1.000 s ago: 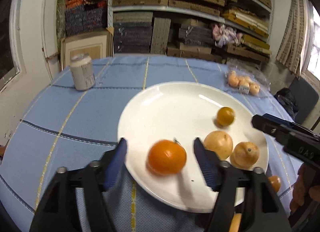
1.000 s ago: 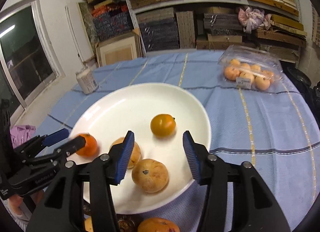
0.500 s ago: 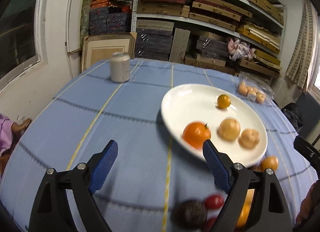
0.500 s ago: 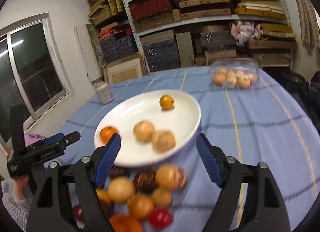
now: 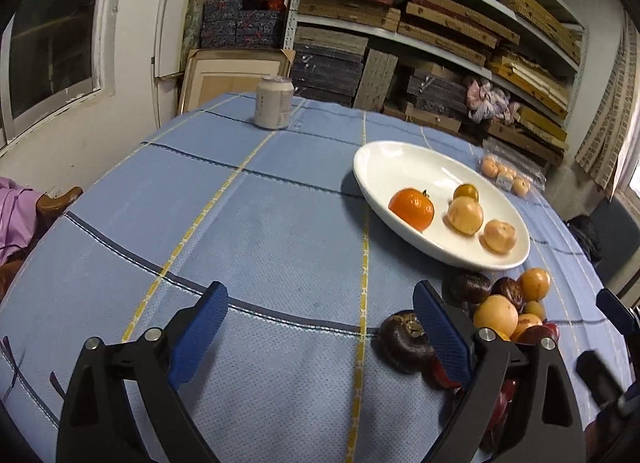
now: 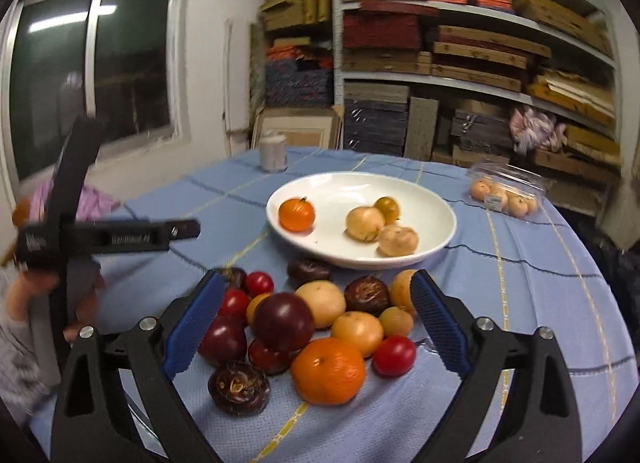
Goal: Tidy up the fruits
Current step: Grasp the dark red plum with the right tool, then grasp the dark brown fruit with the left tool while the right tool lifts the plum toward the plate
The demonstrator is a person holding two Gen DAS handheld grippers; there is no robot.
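The left gripper (image 5: pixel 320 337) stands spread wide at the bottom of the left wrist view; its jaws have just been opening and nothing lies between them but bare blue cloth (image 5: pixel 240 247). Its right finger (image 5: pixel 442 337) stands in front of a dark brown fruit (image 5: pixel 402 339) at lower right; whether they touch cannot be told.

The right gripper (image 6: pixel 314 327) is likewise spread wide, its jaws having just been opening, and it pinches nothing. In the right wrist view its blue pads frame the pile of loose fruit (image 6: pixel 320 327) on the cloth in the lower centre: dark plum-coloured ones, small red ones, yellow ones and a large orange (image 6: pixel 328 371) at the front. The pads press on none of them.

The white plate (image 6: pixel 400 191) sits just beyond the pile, at mid-frame. On it lie four fruits: a tangerine (image 6: pixel 297 215) at its left, a small yellow-green fruit (image 6: pixel 387 208) toward the back, and two pale yellow ones touching each other at centre right.

A can (image 6: pixel 273 151) stands upright at the far edge of the table, upper centre. A clear box of small oranges (image 6: pixel 506 193) lies at right, well apart from the plate. At the left edge of this view a hand (image 6: pixel 28 295) holds the left gripper.
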